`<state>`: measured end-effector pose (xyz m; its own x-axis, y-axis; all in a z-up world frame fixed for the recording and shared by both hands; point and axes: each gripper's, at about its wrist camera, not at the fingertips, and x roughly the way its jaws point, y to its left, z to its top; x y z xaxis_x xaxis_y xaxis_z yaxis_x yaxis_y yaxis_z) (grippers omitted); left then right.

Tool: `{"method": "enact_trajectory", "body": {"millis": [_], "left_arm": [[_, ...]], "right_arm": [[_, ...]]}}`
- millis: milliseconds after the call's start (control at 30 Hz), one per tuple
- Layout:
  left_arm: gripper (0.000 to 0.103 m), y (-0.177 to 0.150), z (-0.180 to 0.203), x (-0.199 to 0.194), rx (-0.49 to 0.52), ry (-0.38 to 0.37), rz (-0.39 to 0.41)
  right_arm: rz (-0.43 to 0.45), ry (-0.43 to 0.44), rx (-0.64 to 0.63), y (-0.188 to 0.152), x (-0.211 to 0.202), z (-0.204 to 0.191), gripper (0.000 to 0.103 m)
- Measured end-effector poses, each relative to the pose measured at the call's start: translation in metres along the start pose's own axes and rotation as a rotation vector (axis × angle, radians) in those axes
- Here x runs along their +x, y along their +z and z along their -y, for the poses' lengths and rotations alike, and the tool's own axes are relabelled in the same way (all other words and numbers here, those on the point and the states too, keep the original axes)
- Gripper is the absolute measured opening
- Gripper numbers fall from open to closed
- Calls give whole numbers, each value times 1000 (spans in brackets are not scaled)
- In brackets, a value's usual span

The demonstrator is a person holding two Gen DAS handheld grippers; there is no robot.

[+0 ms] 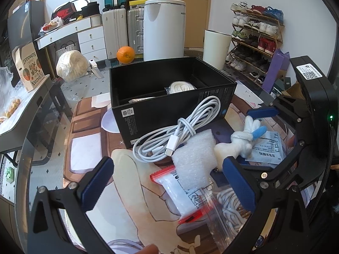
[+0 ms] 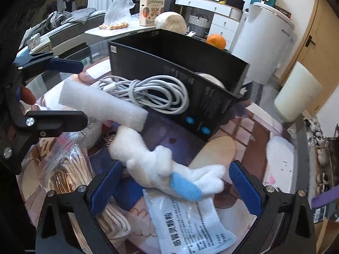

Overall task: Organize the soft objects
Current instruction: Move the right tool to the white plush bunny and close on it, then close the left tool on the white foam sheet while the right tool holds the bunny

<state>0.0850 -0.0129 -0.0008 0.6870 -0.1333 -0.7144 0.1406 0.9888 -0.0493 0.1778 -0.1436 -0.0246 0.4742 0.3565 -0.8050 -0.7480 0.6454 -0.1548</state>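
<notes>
Right claw spread wide, astride plush toy | toy's long axis crosses the gap slantwise | left claw spread, farther off | box beyond.

We see a white plush toy with a blue tip lying on its side on the table, a white foam sheet beside it, and a coiled white cable resting against the open black box
</notes>
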Motion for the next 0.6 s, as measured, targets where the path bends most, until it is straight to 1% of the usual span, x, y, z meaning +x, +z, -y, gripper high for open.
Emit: {"method": "enact_trajectory", "body": {"millis": [33,67,100,133,300,400,600], "left_arm": [[103,0,-1,0,-1,-1,1],[103,0,-1,0,-2,-2,1],[103,0,-1,-1,-4,-4,1],[103,0,-2,-1,-6,-5,3],[103,-1,-3,-2,-10,-7,6],[103,-1,-2,-3,-9,-8,8],[103,-1,-2,-4,-14,-1,10]], "right_arm": [[-2,12,0,0,1,0,98],[-7,29,2,1,3,-1,94],[-10,34,4,1,4,0,84],[-10,40,5,1,4,-1,80],[-14,64,6,1,3,-4,75],[-2,56,-5,1,0,-7,72],[33,48,-19,-2,-15,-11,71]]}}
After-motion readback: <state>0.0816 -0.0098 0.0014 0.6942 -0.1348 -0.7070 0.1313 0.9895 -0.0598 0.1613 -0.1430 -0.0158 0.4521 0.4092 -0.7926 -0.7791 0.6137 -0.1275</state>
